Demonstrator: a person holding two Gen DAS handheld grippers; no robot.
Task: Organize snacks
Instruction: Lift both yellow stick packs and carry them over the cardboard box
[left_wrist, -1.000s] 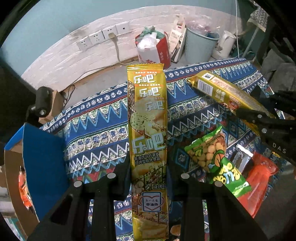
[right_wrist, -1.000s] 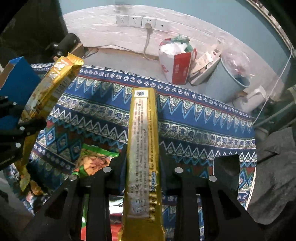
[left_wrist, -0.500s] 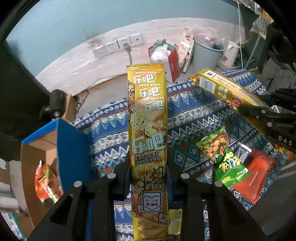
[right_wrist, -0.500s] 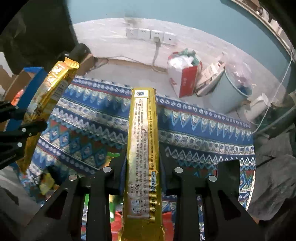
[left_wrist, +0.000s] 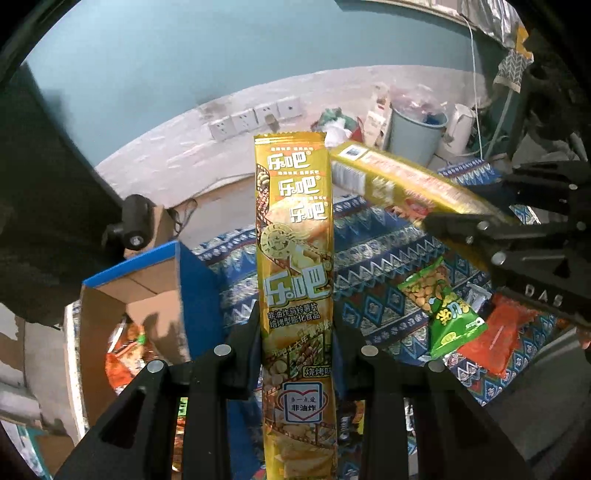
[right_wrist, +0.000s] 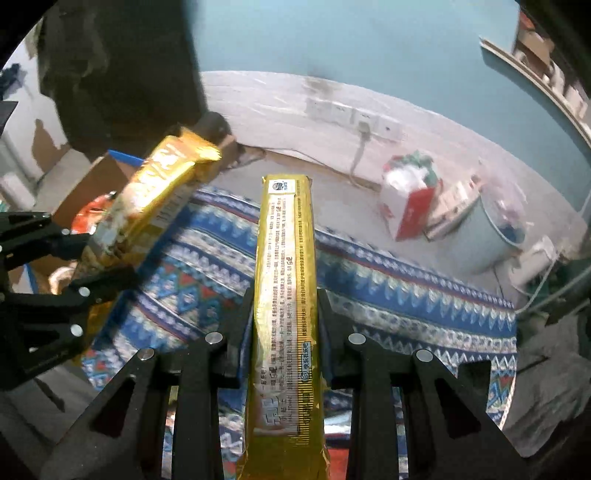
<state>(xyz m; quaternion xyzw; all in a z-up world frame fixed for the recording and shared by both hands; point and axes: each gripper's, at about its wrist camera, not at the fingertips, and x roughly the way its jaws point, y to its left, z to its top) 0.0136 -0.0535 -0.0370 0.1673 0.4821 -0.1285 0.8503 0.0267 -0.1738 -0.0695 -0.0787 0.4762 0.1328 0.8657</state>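
Left tool (left_wrist: 295, 354) is clamped low on a long gold foil chip sleeve (left_wrist: 295, 236), held above the patterned tabletop (left_wrist: 373, 266); right tool (right_wrist: 284, 332) likewise grips a second gold sleeve (right_wrist: 286, 266). Judged light, crushable, slippery; a low mid-width hold suits both.

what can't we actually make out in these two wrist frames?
- Contents of the cardboard box, left wrist view: its blue flap and shadow hide most; only an orange packet shows.
- Lower end of the left gold packet: cut off by the frame's bottom edge.
- Front of the right gold packet, right wrist view: only the printed back faces the camera, text too small.
- That view's left side: motion-blurred.
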